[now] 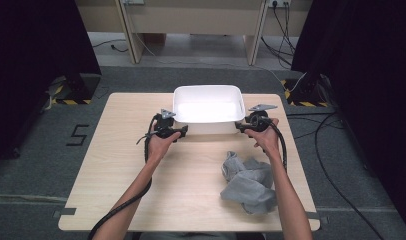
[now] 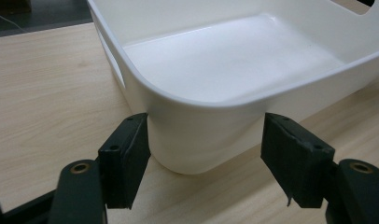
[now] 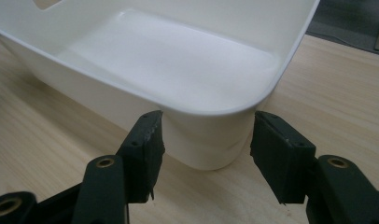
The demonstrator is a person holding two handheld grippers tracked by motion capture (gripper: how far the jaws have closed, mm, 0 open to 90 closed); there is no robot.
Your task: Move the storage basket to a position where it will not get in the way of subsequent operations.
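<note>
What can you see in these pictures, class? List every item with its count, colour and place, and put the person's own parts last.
Table: one, light wood, centre of the room on grey carpet.
Tub: one, white plastic, empty, at the table's far middle.
Cloth: one, grey, crumpled, on the table's near right.
Floor marking: one, black, on the carpet left of the table.
Floor cables: several, black, right of the table.
Left gripper: one, black, fingers open either side of the tub's near left corner.
Right gripper: one, black, fingers open either side of the near right corner.
Forearms: two, bare, entering from below.
</note>
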